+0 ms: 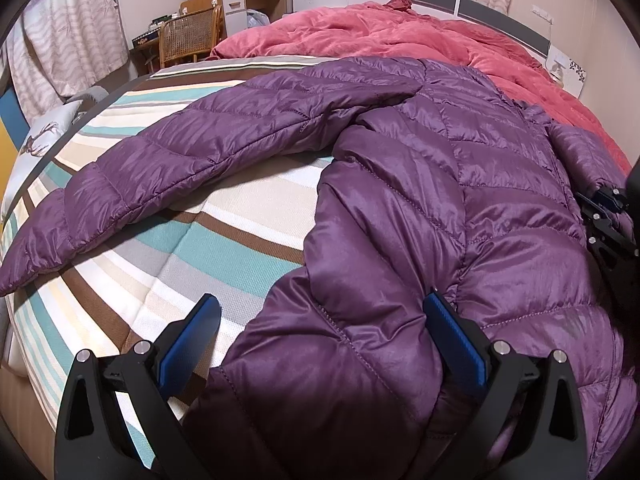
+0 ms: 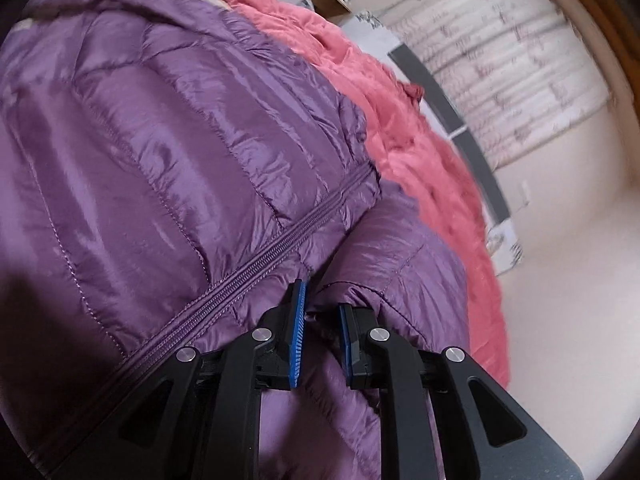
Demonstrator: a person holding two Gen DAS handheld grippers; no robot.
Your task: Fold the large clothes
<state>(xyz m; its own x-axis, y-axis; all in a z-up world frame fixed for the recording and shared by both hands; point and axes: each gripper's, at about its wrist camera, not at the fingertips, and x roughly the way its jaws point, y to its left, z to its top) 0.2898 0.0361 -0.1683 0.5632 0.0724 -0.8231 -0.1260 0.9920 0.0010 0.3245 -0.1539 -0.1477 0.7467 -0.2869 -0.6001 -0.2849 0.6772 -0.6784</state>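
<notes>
A purple quilted down jacket (image 1: 400,184) lies spread on the striped bed cover (image 1: 160,264), one sleeve (image 1: 160,160) stretched out to the left. My left gripper (image 1: 322,308) stands wide open over the jacket's near edge; the padded fabric bulges between its blue pads (image 1: 456,344), and the left pad hovers over bare cover. In the right wrist view, the jacket's front (image 2: 160,140) shows its closed zipper (image 2: 256,248). My right gripper (image 2: 322,296) is shut on a fold of the jacket's right sleeve (image 2: 400,248). That gripper shows at the right edge (image 1: 604,216) of the left wrist view.
A crumpled pink duvet (image 1: 400,36) fills the far half of the bed, up to the grey headboard (image 1: 500,12). A wicker chair (image 1: 192,38) and a desk stand beyond the bed's far left corner. Curtains (image 1: 68,32) hang at left. A cushion (image 1: 44,140) lies off the bed's left edge.
</notes>
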